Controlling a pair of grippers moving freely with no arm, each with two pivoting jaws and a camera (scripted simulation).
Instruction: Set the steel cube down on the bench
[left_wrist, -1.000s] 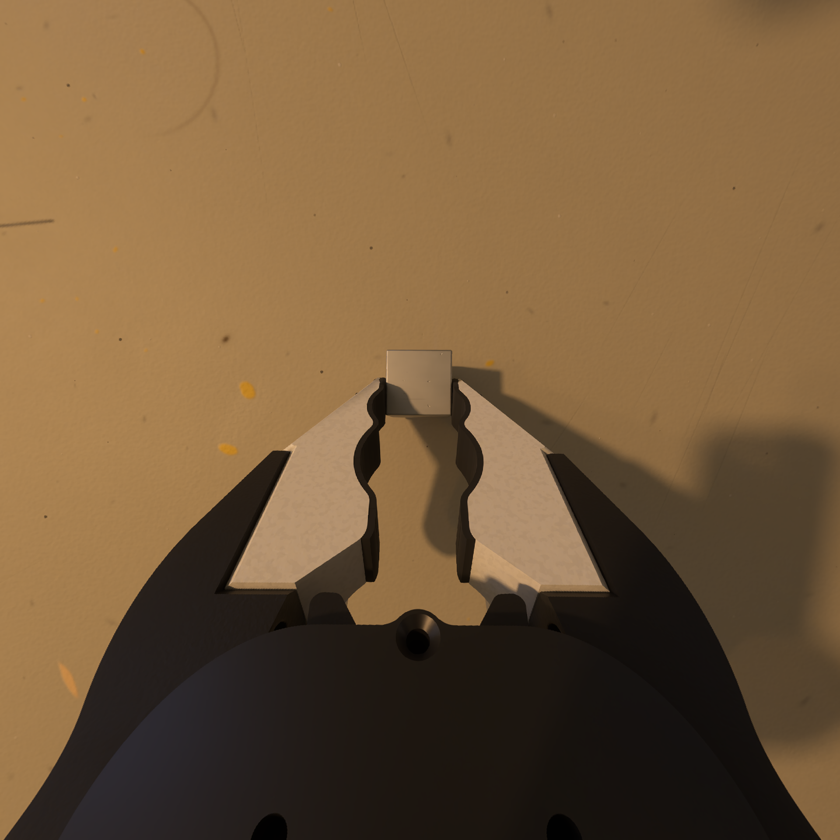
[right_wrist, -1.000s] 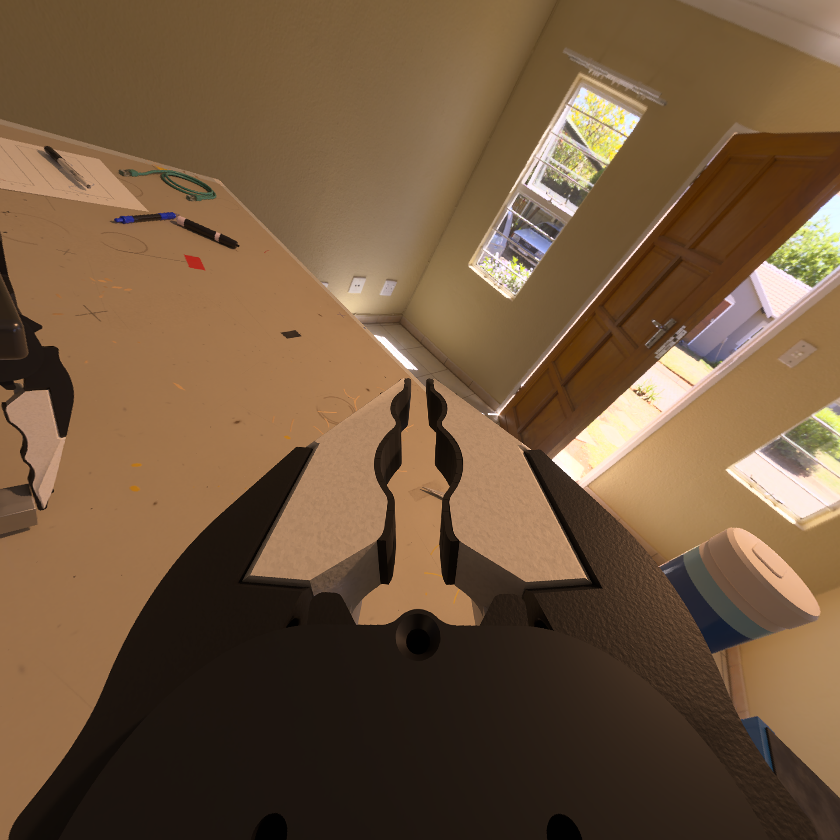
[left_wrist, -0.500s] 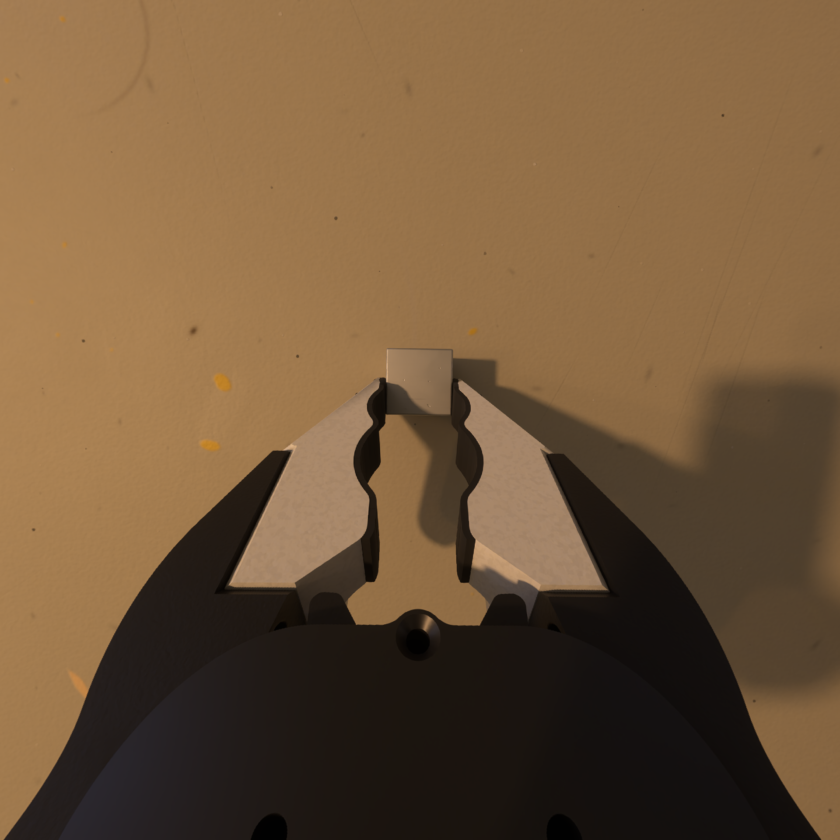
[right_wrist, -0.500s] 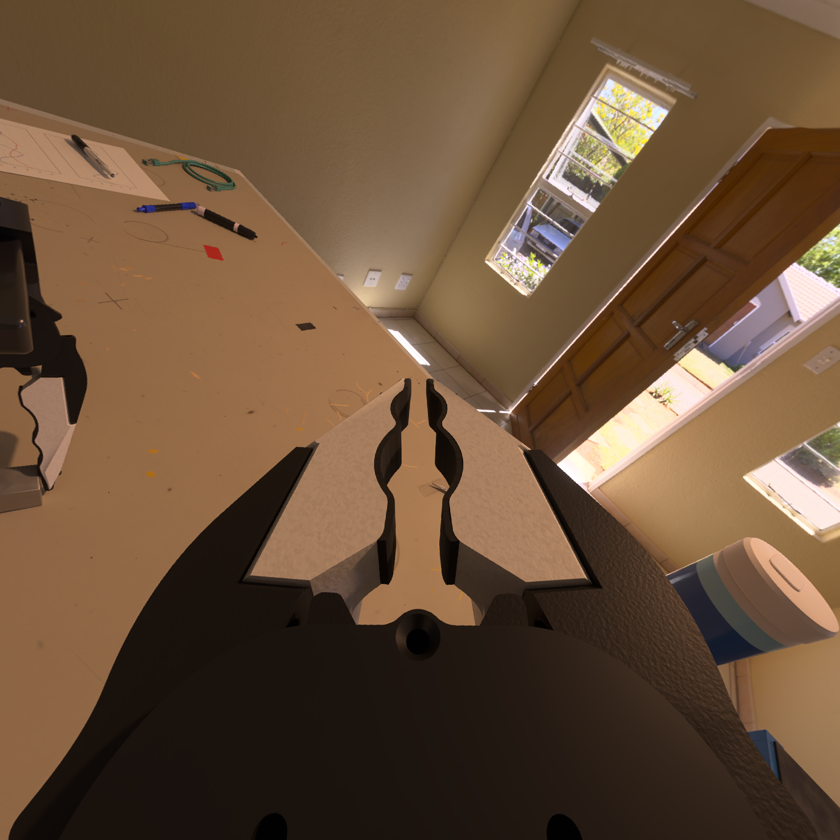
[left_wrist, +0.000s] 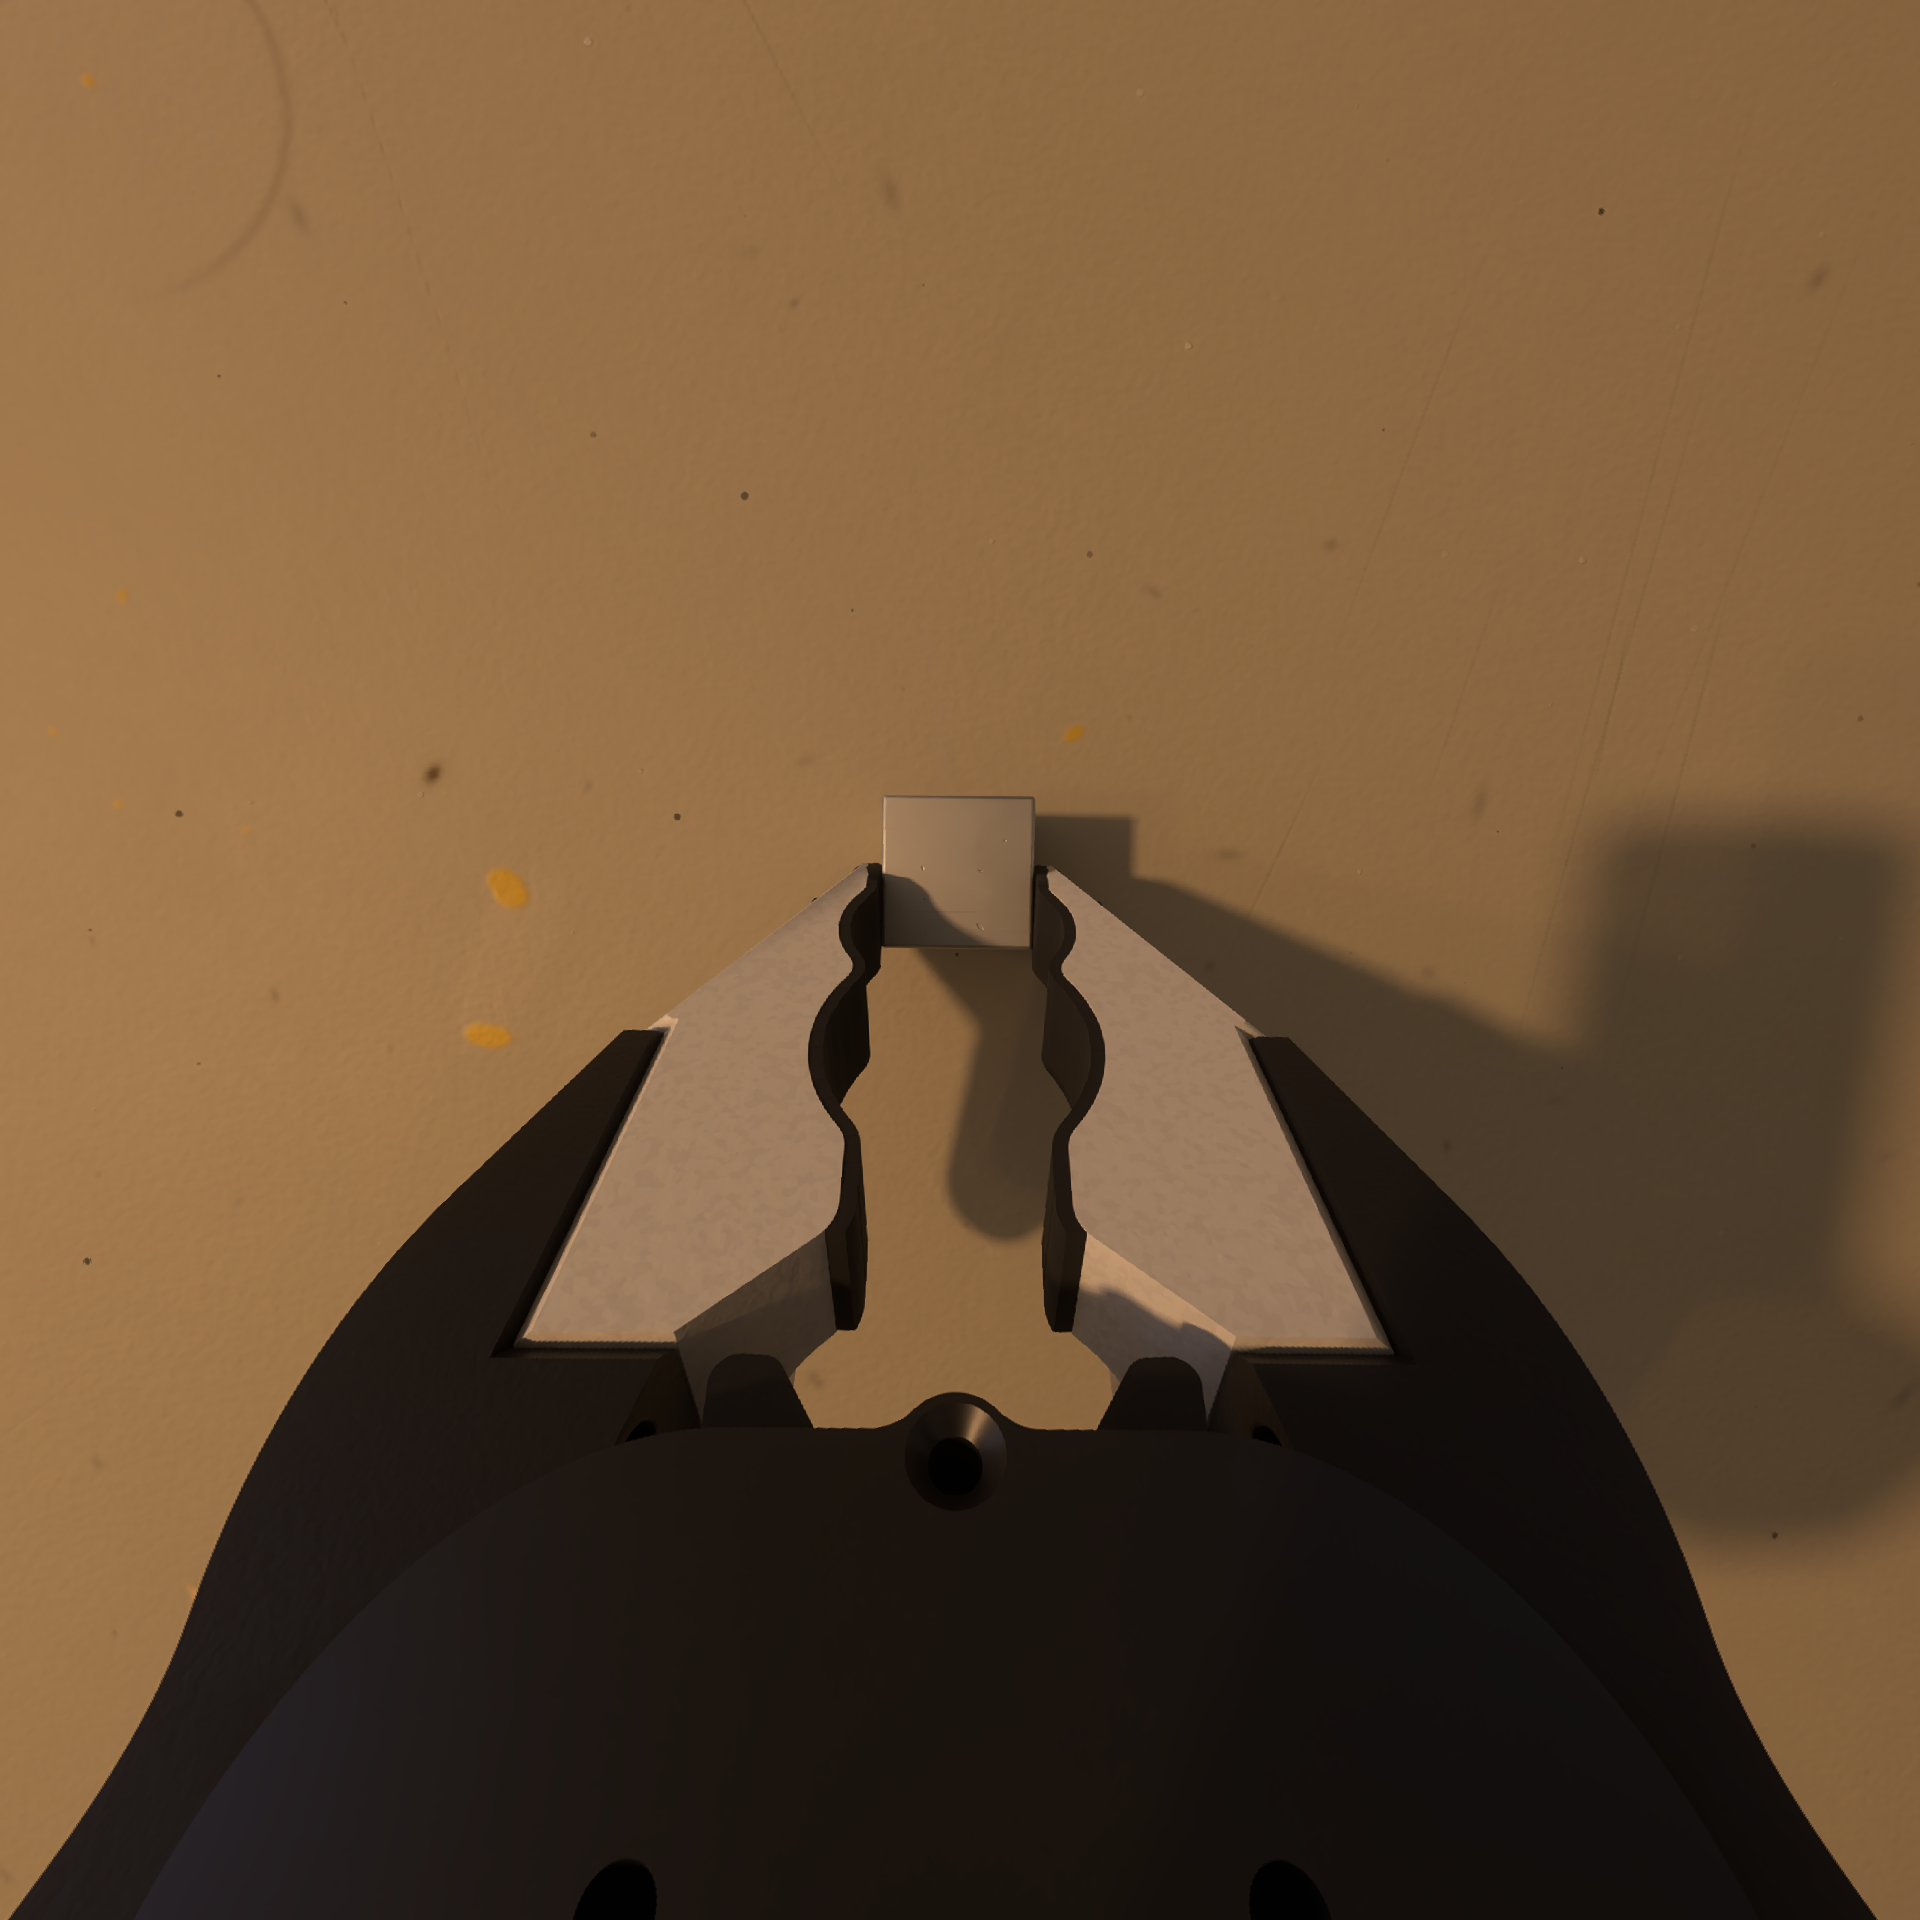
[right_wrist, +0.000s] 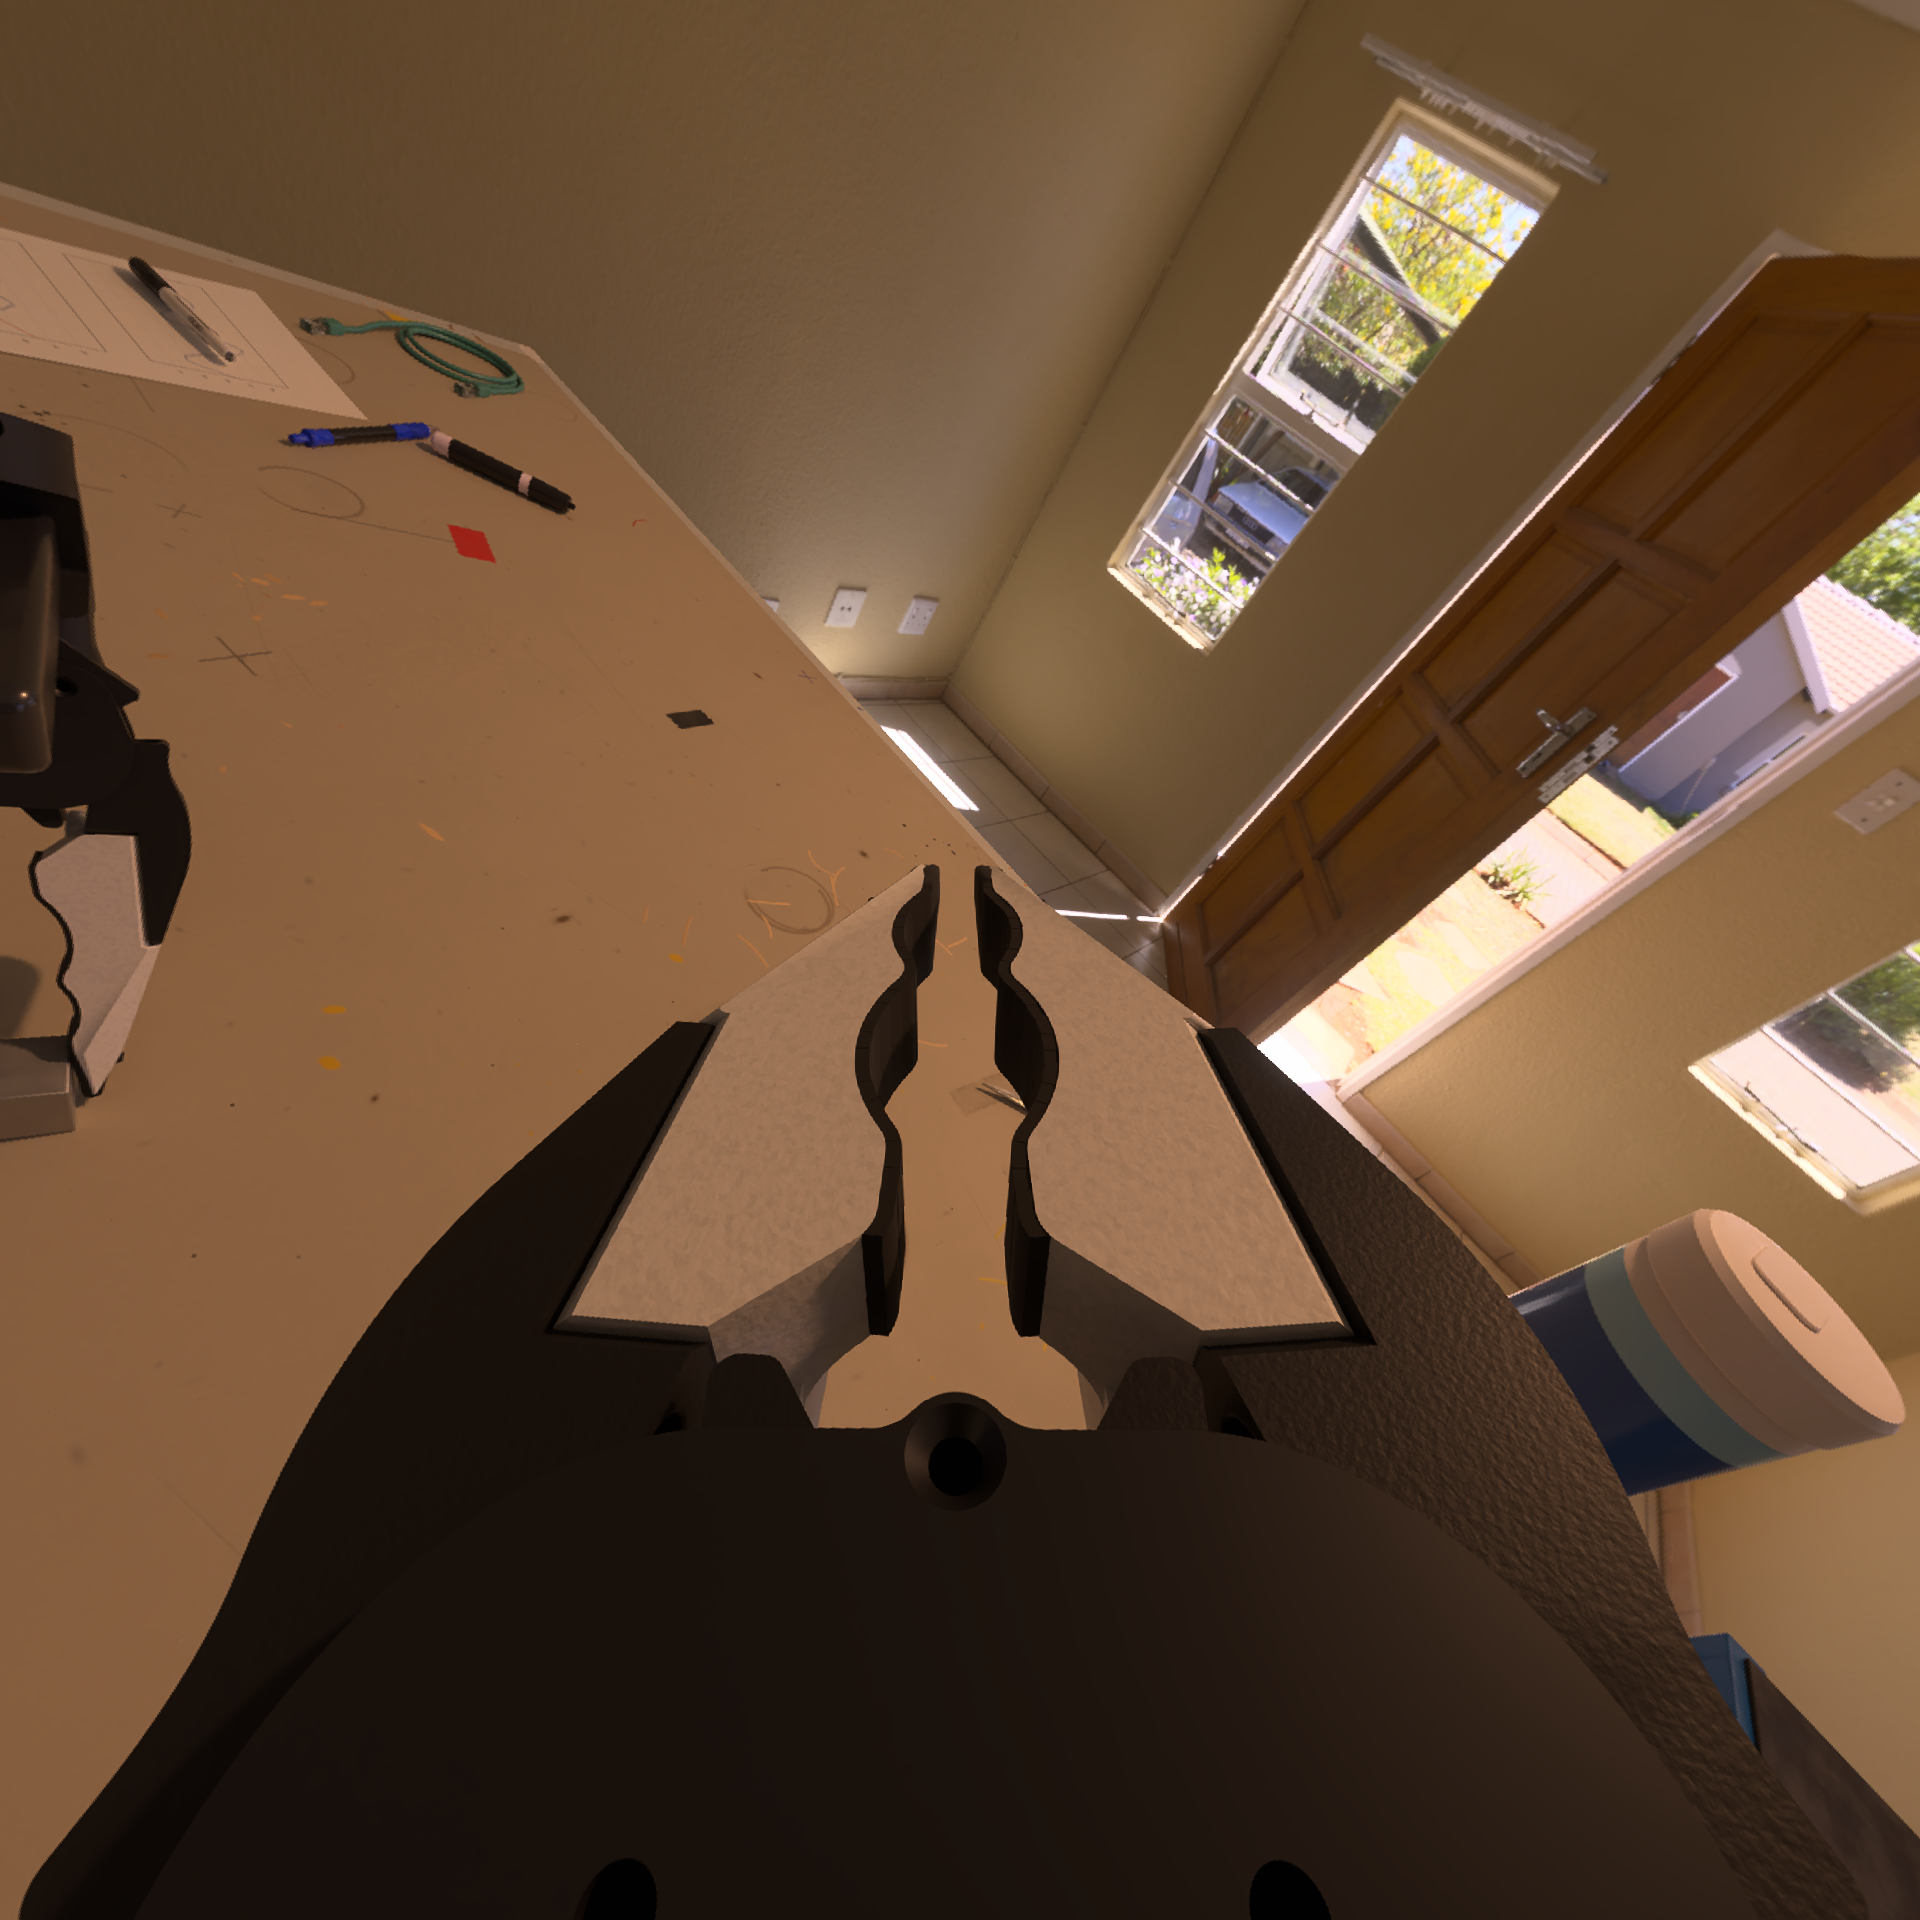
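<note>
The steel cube (left_wrist: 956, 852) is a small grey block held between the fingertips of my left gripper (left_wrist: 956, 883), which points straight down at the tan bench (left_wrist: 1143, 416). Its shadow lies tight against its right side, so it is at or just above the surface; I cannot tell whether it touches. In the right wrist view the cube (right_wrist: 31, 1096) shows at the left edge under a left gripper finger (right_wrist: 99, 956). My right gripper (right_wrist: 956, 883) is empty, its jaws almost together, above the bench (right_wrist: 468, 831) to the right of the left one.
At the far end of the bench lie a paper sheet (right_wrist: 260, 343) with a pen (right_wrist: 177, 307), a green cable (right_wrist: 447, 353), a blue marker (right_wrist: 358, 434) and a black marker (right_wrist: 499, 473). The bench edge (right_wrist: 790, 644) runs diagonally. A blue and beige canister (right_wrist: 1714, 1351) stands beyond it.
My left gripper has come lower with the cube, whose shadow has closed in on it, and it has drifted over the bench. The right gripper's view has shifted slightly; its jaws have not changed.
</note>
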